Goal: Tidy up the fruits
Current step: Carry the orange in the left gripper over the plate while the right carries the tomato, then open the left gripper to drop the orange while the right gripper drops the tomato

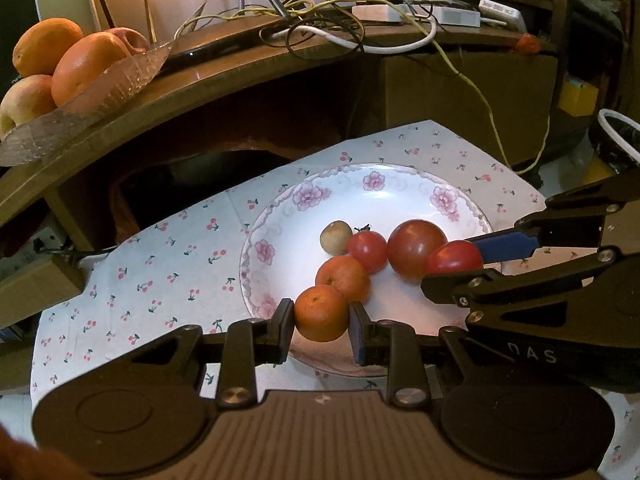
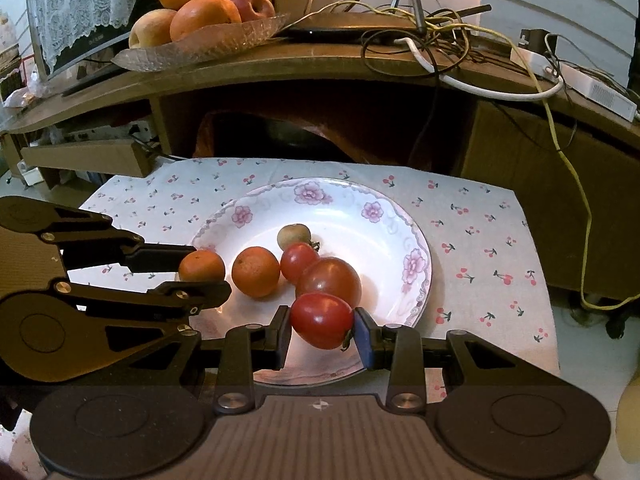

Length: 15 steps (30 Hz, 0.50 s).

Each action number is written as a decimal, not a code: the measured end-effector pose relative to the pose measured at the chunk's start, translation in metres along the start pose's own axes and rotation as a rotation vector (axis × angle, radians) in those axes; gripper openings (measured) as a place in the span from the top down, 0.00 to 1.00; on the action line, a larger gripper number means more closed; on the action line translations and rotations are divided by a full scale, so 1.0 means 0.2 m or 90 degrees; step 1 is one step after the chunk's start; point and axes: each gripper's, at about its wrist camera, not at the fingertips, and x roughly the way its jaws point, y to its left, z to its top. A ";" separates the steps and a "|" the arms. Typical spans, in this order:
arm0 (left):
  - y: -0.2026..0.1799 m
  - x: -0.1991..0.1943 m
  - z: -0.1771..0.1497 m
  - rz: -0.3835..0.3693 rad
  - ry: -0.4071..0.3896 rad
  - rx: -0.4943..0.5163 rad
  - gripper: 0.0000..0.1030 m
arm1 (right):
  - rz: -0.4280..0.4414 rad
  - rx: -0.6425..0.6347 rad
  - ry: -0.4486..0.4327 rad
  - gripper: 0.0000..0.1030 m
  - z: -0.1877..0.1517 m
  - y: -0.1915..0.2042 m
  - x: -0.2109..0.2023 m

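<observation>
Left tool [image 1: 322, 330] clamped on orange [image 1: 321, 313], right tool [image 2: 322, 334] on tomato [image 2: 322, 321], both over plate [image 2: 416, 280]; tomato soft, slippery, squeeze gently across middle.

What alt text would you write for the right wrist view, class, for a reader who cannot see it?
The right gripper is closed on a red tomato over a floral plate, while the left gripper at left grips a small orange. The plate holds another orange, two tomatoes and a small greenish fruit, on a cherry-print cloth.
</observation>
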 end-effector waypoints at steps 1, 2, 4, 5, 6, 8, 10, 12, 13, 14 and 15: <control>0.00 0.00 0.00 0.001 0.001 0.000 0.68 | -0.001 -0.001 0.001 0.65 0.00 0.00 0.00; 0.00 0.01 0.00 0.002 0.002 0.000 0.68 | -0.001 -0.003 0.002 0.65 0.00 0.00 0.01; 0.00 0.02 0.00 0.004 0.004 0.000 0.68 | -0.002 -0.006 0.004 0.65 0.00 0.00 0.02; 0.00 0.02 0.00 0.005 0.004 -0.001 0.68 | -0.003 -0.009 0.004 0.65 0.00 0.01 0.03; 0.00 0.02 0.00 0.005 0.004 -0.002 0.68 | -0.005 -0.010 0.003 0.65 0.00 0.01 0.03; 0.00 0.03 0.00 0.005 0.005 -0.003 0.68 | -0.005 -0.011 0.004 0.65 0.01 0.00 0.03; 0.00 0.03 0.00 0.006 0.006 -0.001 0.68 | -0.005 -0.011 0.005 0.65 0.01 0.00 0.04; 0.00 0.03 -0.01 0.008 0.006 0.004 0.68 | -0.007 -0.013 0.005 0.65 0.01 0.01 0.05; 0.00 0.03 -0.01 0.010 0.006 0.006 0.68 | -0.007 -0.014 0.006 0.64 0.00 0.01 0.05; 0.00 0.03 -0.01 0.010 0.007 0.008 0.68 | -0.007 -0.015 0.007 0.64 0.00 0.01 0.05; 0.00 0.03 -0.01 0.010 0.008 0.008 0.68 | -0.007 -0.016 0.008 0.64 0.00 0.01 0.05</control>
